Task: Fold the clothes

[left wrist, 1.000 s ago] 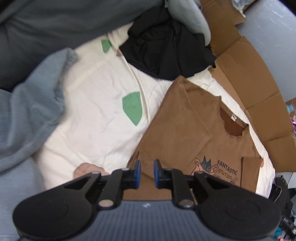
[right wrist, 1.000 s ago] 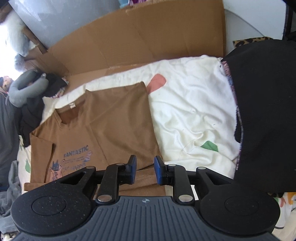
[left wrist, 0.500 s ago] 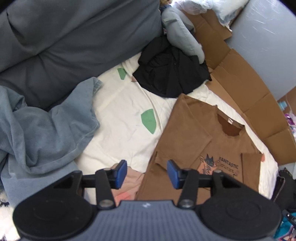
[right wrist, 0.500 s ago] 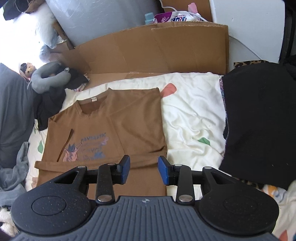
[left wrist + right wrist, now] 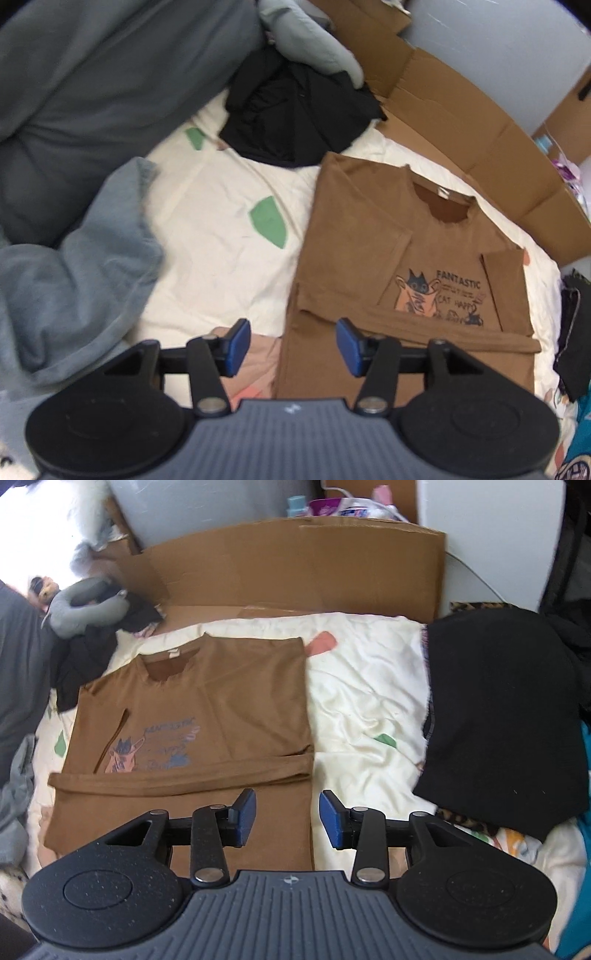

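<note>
A brown T-shirt (image 5: 373,236) with a cat print and the word FANTASTIC lies flat on a cream sheet (image 5: 218,251), its sleeves tucked in and its lower part folded up across the print. In the right wrist view the same brown T-shirt (image 5: 221,701) shows that fold as a band. My left gripper (image 5: 293,345) hovers above the shirt's near left edge, jaws opening, nothing between them. My right gripper (image 5: 288,818) hovers above the shirt's near right edge, jaws opening and empty as well.
A black garment (image 5: 299,114) is heaped beyond the shirt, beside a grey neck pillow (image 5: 314,48). Blue-grey cloth (image 5: 74,273) lies at the left, a dark grey duvet (image 5: 92,85) behind it. Cardboard panels (image 5: 295,568) line the far side. A black folded cloth (image 5: 506,716) lies at the right.
Both grippers were nearly shut low over the shirt's near edge; they have opened, let the fabric go and risen, so more of the folded shirt shows.
</note>
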Demonstrator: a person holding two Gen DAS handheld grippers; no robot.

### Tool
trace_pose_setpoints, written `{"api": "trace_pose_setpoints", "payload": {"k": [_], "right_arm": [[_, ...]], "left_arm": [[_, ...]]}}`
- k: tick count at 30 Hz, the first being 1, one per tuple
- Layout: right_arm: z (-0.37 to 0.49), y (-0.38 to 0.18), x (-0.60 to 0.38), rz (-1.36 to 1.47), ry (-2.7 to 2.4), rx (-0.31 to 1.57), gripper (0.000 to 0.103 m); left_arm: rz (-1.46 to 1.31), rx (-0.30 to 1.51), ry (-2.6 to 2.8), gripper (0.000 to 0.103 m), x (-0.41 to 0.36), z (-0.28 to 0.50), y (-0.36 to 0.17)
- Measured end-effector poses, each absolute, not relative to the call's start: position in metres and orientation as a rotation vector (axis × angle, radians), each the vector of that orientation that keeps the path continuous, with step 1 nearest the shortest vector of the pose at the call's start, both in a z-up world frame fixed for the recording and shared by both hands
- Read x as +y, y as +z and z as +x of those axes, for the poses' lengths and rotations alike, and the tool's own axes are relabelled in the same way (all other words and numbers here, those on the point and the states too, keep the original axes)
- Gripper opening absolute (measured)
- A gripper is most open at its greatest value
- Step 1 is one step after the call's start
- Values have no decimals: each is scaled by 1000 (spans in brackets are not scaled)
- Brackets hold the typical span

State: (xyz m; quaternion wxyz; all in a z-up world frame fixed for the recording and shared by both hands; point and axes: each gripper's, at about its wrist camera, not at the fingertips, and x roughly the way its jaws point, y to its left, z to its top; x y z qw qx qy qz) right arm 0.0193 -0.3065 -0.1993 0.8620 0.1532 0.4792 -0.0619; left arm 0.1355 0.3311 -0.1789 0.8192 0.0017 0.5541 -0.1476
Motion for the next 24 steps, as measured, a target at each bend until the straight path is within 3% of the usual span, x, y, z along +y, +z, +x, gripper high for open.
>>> {"api": "trace_pose_setpoints", "payload": {"k": [17,24], "right_arm": [[73,-325,-298,160,-123,1054,47],[77,-353,-303,61,-108,1004,49]], "left_arm": [[181,1156,-376,55,302,159,-288],[221,1130,-383,53,296,167,-325]]}}
